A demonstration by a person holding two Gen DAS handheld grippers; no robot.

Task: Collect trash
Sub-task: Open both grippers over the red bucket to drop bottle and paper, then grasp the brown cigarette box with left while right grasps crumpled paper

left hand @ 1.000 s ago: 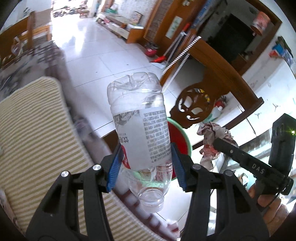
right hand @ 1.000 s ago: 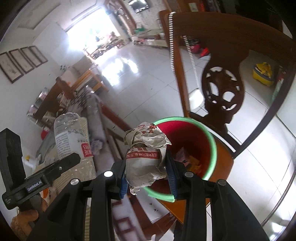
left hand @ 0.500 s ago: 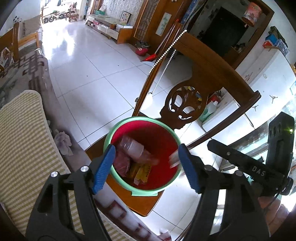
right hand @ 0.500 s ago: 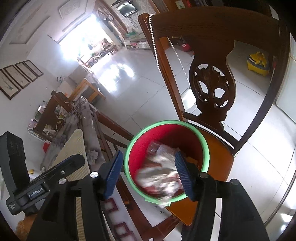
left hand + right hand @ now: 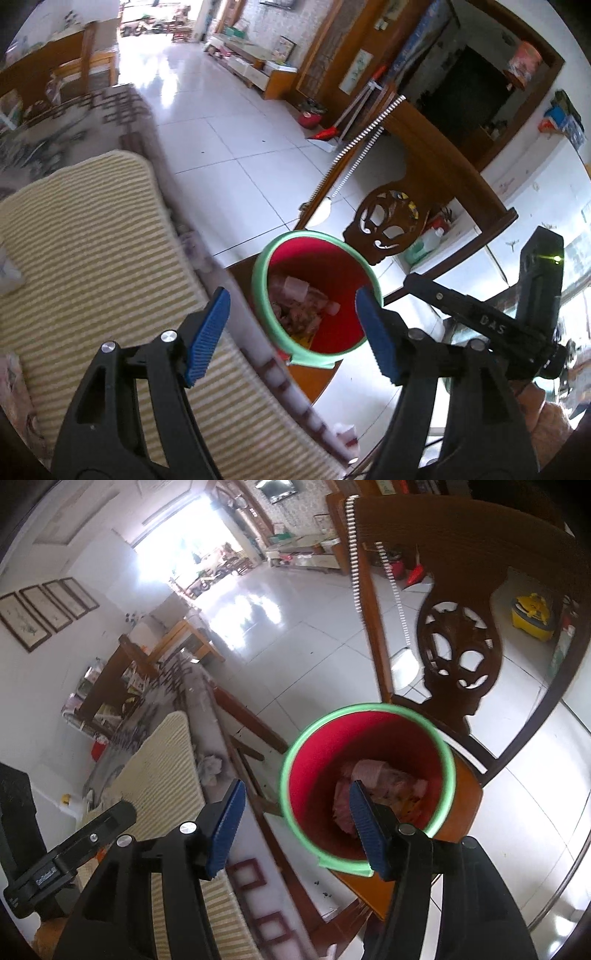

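A red bin with a green rim (image 5: 258,291) stands on a wooden chair seat (image 5: 314,376). Inside it lie a clear plastic bottle (image 5: 295,286) and crumpled paper (image 5: 299,315). My left gripper (image 5: 292,295) hovers above the bin's near side, open, with nothing between its blue pads. In the right wrist view the same bin (image 5: 286,775) holds the crumpled paper (image 5: 373,771). My right gripper (image 5: 297,786) is open and empty over the bin's left rim. Each gripper's black body shows at the edge of the other's view.
The carved wooden chair back (image 5: 388,225) rises behind the bin, with a bead string (image 5: 354,155) hanging over it. A yellow striped mat (image 5: 92,258) covers the table to the left. A crumpled tissue (image 5: 210,768) lies at the table edge. White tiled floor (image 5: 221,140) lies beyond.
Both grippers opened; the bottle left the left jaws and the crumpled paper left the right jaws, and both now lie in the bin. Both views have since shifted left, toward the table.
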